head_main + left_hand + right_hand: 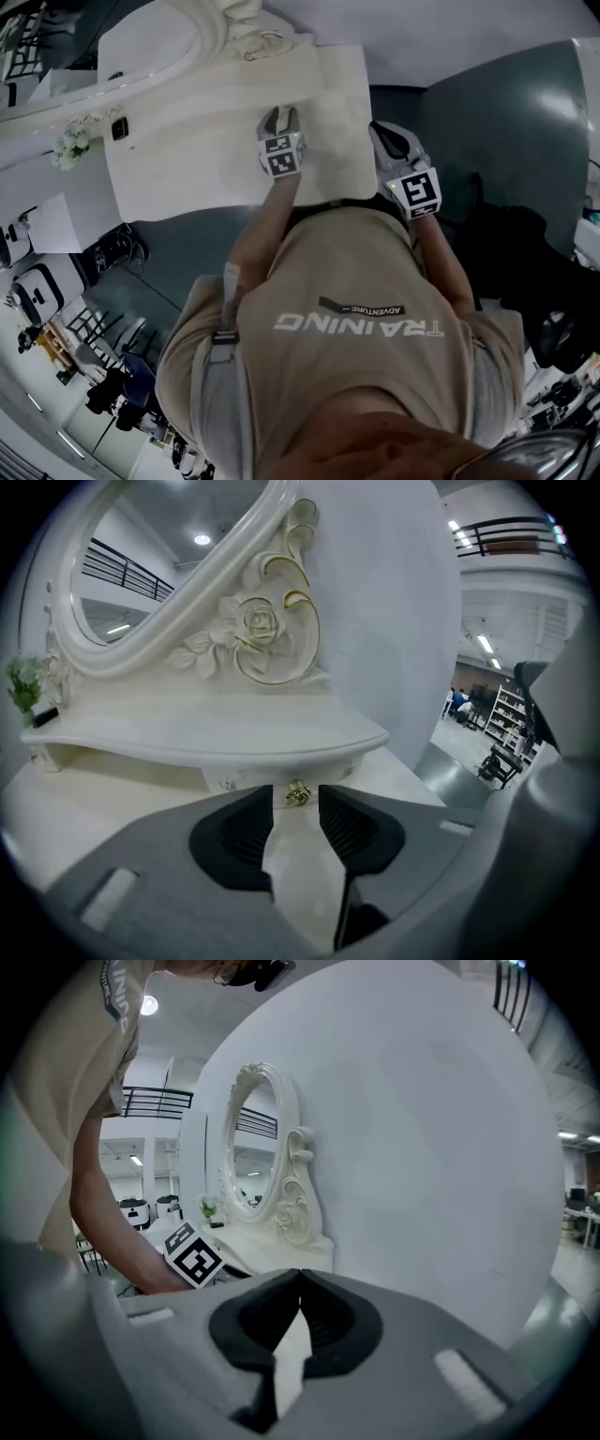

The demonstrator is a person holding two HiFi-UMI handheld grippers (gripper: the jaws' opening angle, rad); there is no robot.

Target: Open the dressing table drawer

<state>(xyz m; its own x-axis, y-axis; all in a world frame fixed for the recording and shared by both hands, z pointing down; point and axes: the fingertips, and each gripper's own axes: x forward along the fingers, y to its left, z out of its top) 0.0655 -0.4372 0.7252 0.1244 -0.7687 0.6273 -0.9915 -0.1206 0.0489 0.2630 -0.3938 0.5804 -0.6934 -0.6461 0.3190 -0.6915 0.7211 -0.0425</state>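
The white dressing table (pixel 187 164) carries an oval mirror (pixel 159 564) with carved roses. Under its raised shelf sits a small drawer front (pixel 246 778) with a gold knob (pixel 297 794). My left gripper (pixel 295 803) is open over the tabletop, and the knob shows in the gap at its fingertips with neither pad touching it. In the head view the left gripper (pixel 278 117) reaches over the table's near right part. My right gripper (pixel 300 1283) is shut on nothing, held off the table's right edge (pixel 382 136) and pointing along the table toward the mirror (pixel 248 1143).
A small green plant (pixel 23 682) and a dark little object (pixel 119 128) stand at the table's left end. A large white panel (pixel 422 1147) rises behind the table. Grey floor and dark equipment (pixel 511 248) lie to the right.
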